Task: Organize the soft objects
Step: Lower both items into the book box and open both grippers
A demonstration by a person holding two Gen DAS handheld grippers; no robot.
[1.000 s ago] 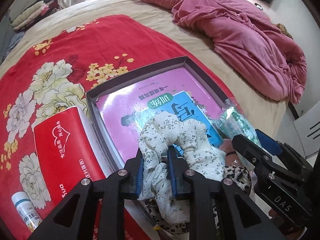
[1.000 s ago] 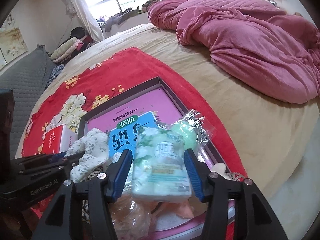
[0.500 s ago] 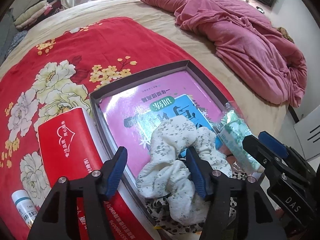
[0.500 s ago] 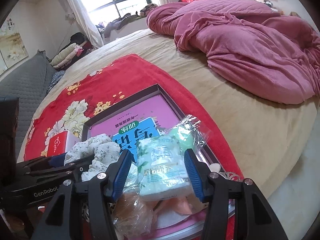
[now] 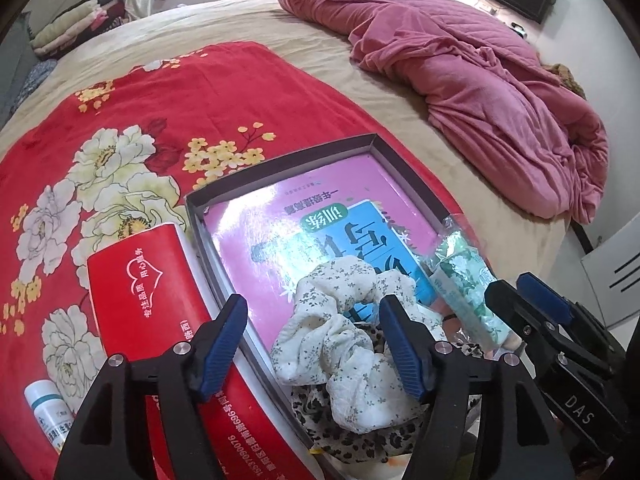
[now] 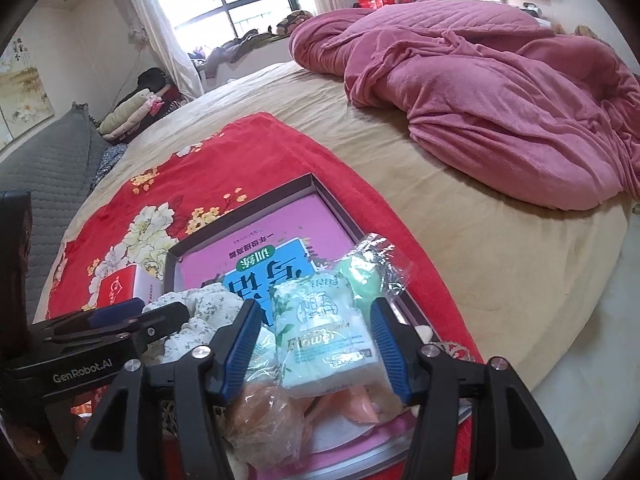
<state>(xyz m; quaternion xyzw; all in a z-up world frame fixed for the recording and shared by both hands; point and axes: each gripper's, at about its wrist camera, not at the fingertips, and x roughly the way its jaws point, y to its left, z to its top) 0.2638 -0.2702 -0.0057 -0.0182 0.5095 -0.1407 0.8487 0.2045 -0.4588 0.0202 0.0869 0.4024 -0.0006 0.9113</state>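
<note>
A white floral scrunchie (image 5: 340, 340) lies in the dark tray (image 5: 280, 164) on top of a leopard-print cloth (image 5: 360, 448). My left gripper (image 5: 312, 308) straddles it with jaws opening; the pads are off the fabric, and only the right finger is close to it. In the right wrist view a pale green tissue pack (image 6: 324, 340) rests on the pile at the tray's near end. My right gripper (image 6: 316, 308) is around the pack, its jaws opening, with a small gap at the left pad. The pack (image 5: 464, 284) and the right gripper (image 5: 516, 288) also show in the left wrist view.
A pink and blue book (image 5: 320, 208) covers the tray floor. A red tissue box (image 5: 144, 292) and a small white bottle (image 5: 48, 408) lie left of the tray on the red floral blanket (image 5: 160, 100). A crumpled pink quilt (image 5: 480, 80) is heaped far right. A clear bag (image 6: 268, 416) lies under the pack.
My left gripper went from shut on the scrunchie to wide apart, and the scrunchie dropped into the tray. My right gripper's jaws widened a little around the tissue pack.
</note>
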